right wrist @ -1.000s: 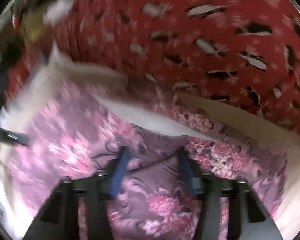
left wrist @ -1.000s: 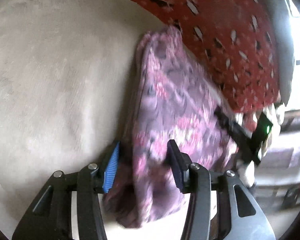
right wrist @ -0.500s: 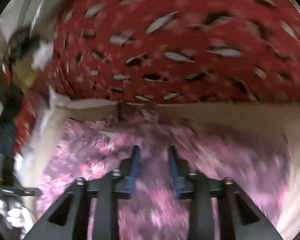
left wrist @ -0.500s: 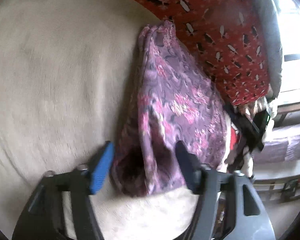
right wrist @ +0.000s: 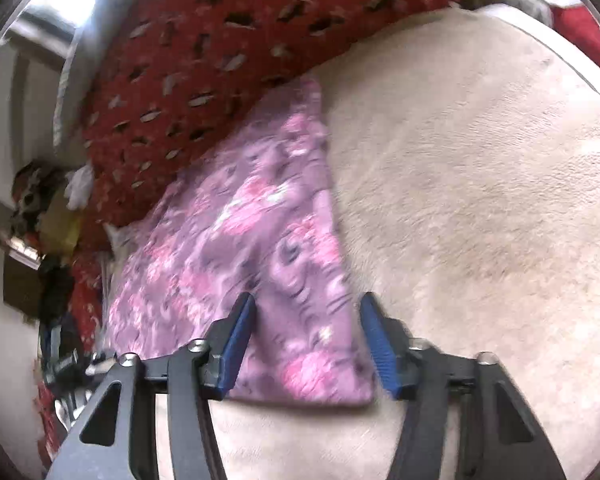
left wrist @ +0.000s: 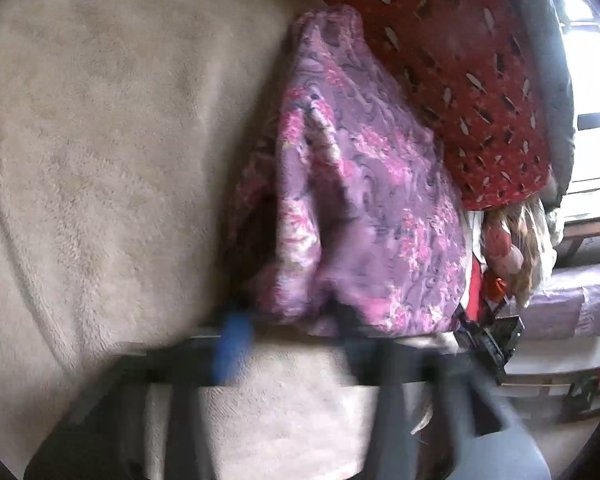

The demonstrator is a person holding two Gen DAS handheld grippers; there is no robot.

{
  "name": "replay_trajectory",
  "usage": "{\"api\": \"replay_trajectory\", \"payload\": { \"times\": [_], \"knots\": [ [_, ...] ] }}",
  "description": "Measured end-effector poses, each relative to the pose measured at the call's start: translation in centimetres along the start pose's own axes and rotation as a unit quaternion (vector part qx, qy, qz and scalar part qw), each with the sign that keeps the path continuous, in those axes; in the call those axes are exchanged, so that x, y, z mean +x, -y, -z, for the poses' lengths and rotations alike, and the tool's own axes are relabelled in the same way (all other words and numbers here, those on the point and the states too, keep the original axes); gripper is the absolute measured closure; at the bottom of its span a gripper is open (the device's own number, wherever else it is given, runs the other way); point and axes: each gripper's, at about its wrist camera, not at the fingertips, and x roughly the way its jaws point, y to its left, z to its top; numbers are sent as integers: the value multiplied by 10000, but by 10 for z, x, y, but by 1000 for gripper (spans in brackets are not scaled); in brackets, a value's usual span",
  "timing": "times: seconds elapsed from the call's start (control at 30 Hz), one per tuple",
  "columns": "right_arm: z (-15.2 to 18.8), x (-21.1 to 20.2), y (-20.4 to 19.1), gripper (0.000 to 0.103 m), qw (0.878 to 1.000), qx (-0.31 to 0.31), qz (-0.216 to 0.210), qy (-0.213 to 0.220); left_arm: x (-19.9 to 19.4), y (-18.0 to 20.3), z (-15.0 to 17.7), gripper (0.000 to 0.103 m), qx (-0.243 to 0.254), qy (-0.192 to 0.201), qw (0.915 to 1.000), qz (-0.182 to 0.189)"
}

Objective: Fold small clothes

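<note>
A small purple garment with pink flowers [left wrist: 364,200] lies folded on a cream fleece blanket [left wrist: 100,160]. In the left wrist view my left gripper [left wrist: 288,320] is blurred by motion, open and empty, its blue-padded fingers just short of the garment's near, bunched edge. In the right wrist view the same garment [right wrist: 244,248] lies flat. My right gripper [right wrist: 306,344] is open over its near right corner, with nothing between the pads. The right gripper also shows in the left wrist view [left wrist: 496,340] past the garment's right side.
A red patterned cushion [left wrist: 460,60] borders the garment on the far side; it also shows in the right wrist view [right wrist: 204,60]. Clutter and a doll-like object [left wrist: 512,240] sit off the blanket's right edge. Cream blanket [right wrist: 480,200] spreads to the right.
Both grippers have pulled back from the garment. The right gripper, nearly shut half a second ago, has opened wide. The garment now lies folded and still.
</note>
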Motion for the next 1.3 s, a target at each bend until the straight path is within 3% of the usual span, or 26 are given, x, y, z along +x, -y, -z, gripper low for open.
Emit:
{"api": "replay_trajectory", "payload": {
  "times": [0.07,0.17,0.27,0.33,0.37,0.43,0.53,0.6,0.67,0.73,0.8,0.87,0.93,0.97,1.03,1.1,1.23,1.3],
  "knots": [
    [-3,-13,-15,96,9992,-227,-107,321,-14,4,1,87,-64,208,9997,57],
    [-3,-37,-14,97,9963,-234,-207,805,-22,9,6,87,226,435,9985,-242],
    [5,-24,14,99,9985,53,162,525,-4,-8,9,87,36,183,9981,-590],
    [13,-6,30,98,9987,219,436,143,0,-23,12,85,-261,105,9988,-405],
    [14,-6,31,98,9987,268,406,157,-4,-25,13,84,-383,155,9987,-290],
    [13,-20,26,91,9978,383,337,414,-20,-31,17,84,-492,314,9982,-154],
    [7,-36,6,90,9963,221,444,703,-50,-31,22,84,-550,731,9958,-7],
    [-1,-36,-15,80,9956,-41,444,820,-60,-20,19,84,-469,843,9953,66],
    [-6,-27,-37,43,9944,-282,585,836,-60,1,15,81,-253,923,9954,55],
    [-8,-13,-58,42,9910,-596,779,912,-50,29,9,73,78,993,9948,-191],
    [-5,3,-63,40,9882,-694,1028,902,-33,52,5,59,434,1126,9902,-699],
    [-5,29,-61,33,9864,-632,1319,754,-8,66,0,54,732,1237,9799,-1384],
    [0,57,-52,26,9822,-599,1711,487,13,56,-2,54,758,1072,9751,-1786],
    [5,60,-54,21,9797,-726,1760,633,25,49,-4,53,673,922,9750,-1904],
    [11,64,-62,15,9745,-962,1891,734,34,41,-2,48,594,1015,9751,-1882],
    [12,68,-67,13,9698,-1105,2050,721,33,44,1,26,679,1064,9778,-1672],
    [11,75,-71,0,9719,-1252,1912,557,39,52,5,19,983,1052,9720,-1859],
    [12,81,-74,0,9660,-1374,2126,527,42,56,7,16,1091,1072,9691,-1934]
  ]
}}
